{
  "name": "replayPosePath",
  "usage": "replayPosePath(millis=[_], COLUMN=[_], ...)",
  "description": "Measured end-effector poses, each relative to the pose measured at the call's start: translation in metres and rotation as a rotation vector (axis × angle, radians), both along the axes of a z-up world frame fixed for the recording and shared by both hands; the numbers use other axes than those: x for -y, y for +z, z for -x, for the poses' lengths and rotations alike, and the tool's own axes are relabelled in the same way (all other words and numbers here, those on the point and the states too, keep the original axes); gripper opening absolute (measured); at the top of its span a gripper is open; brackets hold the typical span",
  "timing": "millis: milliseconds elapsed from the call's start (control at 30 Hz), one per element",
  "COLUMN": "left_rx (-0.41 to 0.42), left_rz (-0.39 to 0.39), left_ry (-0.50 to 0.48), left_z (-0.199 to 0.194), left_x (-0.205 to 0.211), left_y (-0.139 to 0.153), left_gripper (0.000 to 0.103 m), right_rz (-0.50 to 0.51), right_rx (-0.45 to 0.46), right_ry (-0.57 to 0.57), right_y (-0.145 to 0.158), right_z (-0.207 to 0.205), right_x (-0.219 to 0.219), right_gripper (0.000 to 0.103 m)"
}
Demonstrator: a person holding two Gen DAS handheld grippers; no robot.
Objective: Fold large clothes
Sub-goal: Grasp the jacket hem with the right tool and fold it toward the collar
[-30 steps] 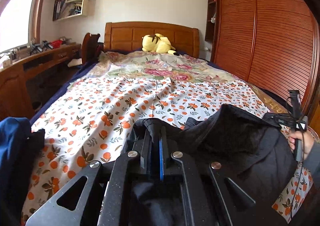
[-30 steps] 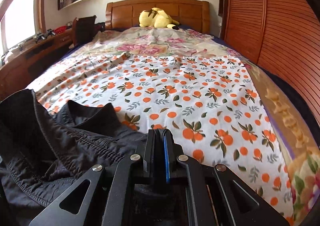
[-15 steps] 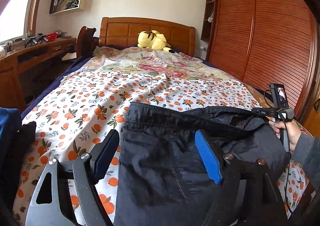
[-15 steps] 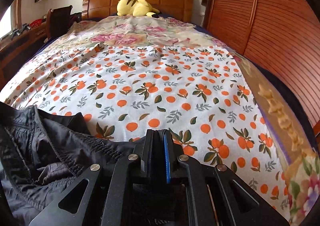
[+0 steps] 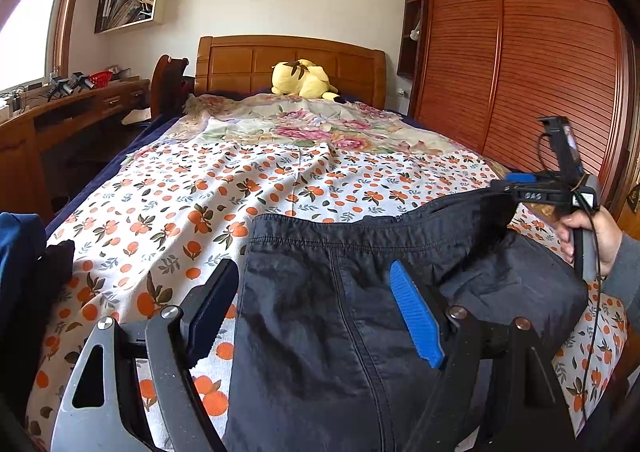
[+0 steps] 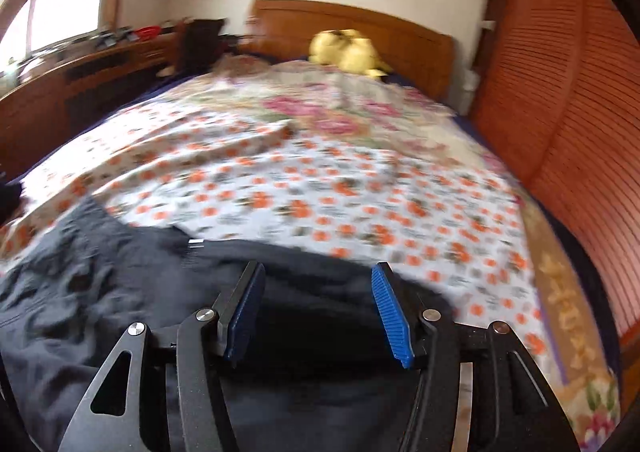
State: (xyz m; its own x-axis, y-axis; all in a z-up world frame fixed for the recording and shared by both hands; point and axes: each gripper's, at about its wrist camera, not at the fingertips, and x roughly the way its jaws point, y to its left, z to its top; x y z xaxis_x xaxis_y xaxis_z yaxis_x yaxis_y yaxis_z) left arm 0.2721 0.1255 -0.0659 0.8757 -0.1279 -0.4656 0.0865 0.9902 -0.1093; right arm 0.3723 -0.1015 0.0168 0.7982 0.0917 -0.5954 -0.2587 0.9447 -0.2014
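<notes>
A large black garment (image 5: pixel 360 312) lies on the near end of the bed, its elastic waistband edge facing the headboard. My left gripper (image 5: pixel 316 292) is open just above its left part, jaws wide and empty. In the left wrist view the right gripper (image 5: pixel 516 181) sits at the garment's raised right corner, held by a hand (image 5: pixel 588 228). In the blurred right wrist view my right gripper (image 6: pixel 316 292) is open over the black garment (image 6: pixel 160 312), holding nothing.
The bed has an orange-print sheet (image 5: pixel 240 187) and a floral quilt (image 5: pixel 312 123) farther back. A yellow plush toy (image 5: pixel 304 77) lies by the wooden headboard. A wooden wardrobe (image 5: pixel 540 63) stands right, a desk (image 5: pixel 60 111) left. Blue and dark clothes (image 5: pixel 20 252) lie at the left.
Both grippers were shut on the garment a second ago. The left opened half a second ago; the right has just opened and is moving. The garment now lies flatter on the bed.
</notes>
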Motion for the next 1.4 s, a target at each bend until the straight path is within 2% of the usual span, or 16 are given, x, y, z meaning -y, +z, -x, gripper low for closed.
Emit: replayPosePath(millis=[167, 267, 433, 533, 600, 633, 667, 733, 867, 933, 1000, 1067, 1133, 1167, 1267, 1400], left_rx=[-0.002, -0.008, -0.016, -0.020, -0.021, -0.021, -0.019, -0.016, -0.016, -0.015, -0.014, -0.015, -0.020, -0.024, -0.035, -0.032], left_rz=[0.009, 0.010, 0.008, 0.011, 0.010, 0.010, 0.011, 0.017, 0.019, 0.018, 0.011, 0.007, 0.000, 0.000, 0.005, -0.002], left_ry=[0.009, 0.008, -0.001, -0.010, -0.014, -0.017, -0.019, -0.013, -0.021, -0.029, -0.035, -0.046, -0.053, -0.054, -0.061, -0.070], left_z=[0.003, 0.002, 0.001, 0.000, 0.000, 0.000, 0.000, -0.001, -0.003, -0.003, -0.003, -0.003, -0.005, -0.006, -0.008, -0.005], left_x=[-0.006, -0.008, -0.008, -0.008, -0.007, -0.007, -0.006, -0.006, -0.002, 0.001, 0.004, 0.008, 0.011, 0.012, 0.014, 0.019], left_y=[-0.002, -0.005, -0.008, -0.009, -0.009, -0.009, -0.009, -0.010, -0.010, -0.010, -0.010, -0.011, -0.012, -0.013, -0.016, -0.015], left_gripper=[0.079, 0.079, 0.079, 0.079, 0.079, 0.079, 0.079, 0.079, 0.079, 0.079, 0.079, 0.079, 0.079, 0.079, 0.079, 0.079], right_rz=[0.030, 0.036, 0.044, 0.011, 0.003, 0.022, 0.050, 0.098, 0.099, 0.106, 0.091, 0.075, 0.052, 0.036, 0.006, 0.034], right_rx=[-0.024, -0.059, -0.213, -0.287, -0.276, -0.262, -0.239, -0.190, -0.102, -0.094, -0.125, -0.135, -0.104, -0.087, -0.037, -0.083], right_ry=[0.083, 0.085, 0.011, -0.023, -0.006, 0.021, 0.047, 0.043, -0.031, -0.058, -0.051, -0.030, -0.009, -0.004, -0.038, -0.123], right_y=[-0.010, -0.016, -0.043, -0.055, -0.056, -0.055, -0.055, -0.055, -0.045, -0.046, -0.045, -0.040, -0.028, -0.022, -0.004, -0.010], right_z=[-0.002, -0.012, -0.052, -0.070, -0.075, -0.076, -0.076, -0.077, -0.090, -0.098, -0.102, -0.099, -0.091, -0.082, -0.067, -0.068], right_x=[-0.049, -0.054, -0.046, -0.035, -0.034, -0.037, -0.041, -0.048, -0.050, -0.056, -0.058, -0.057, -0.054, -0.045, -0.017, 0.028], right_gripper=[0.058, 0.058, 0.058, 0.057, 0.045, 0.030, 0.023, 0.020, 0.017, 0.018, 0.022, 0.034, 0.040, 0.048, 0.057, 0.057])
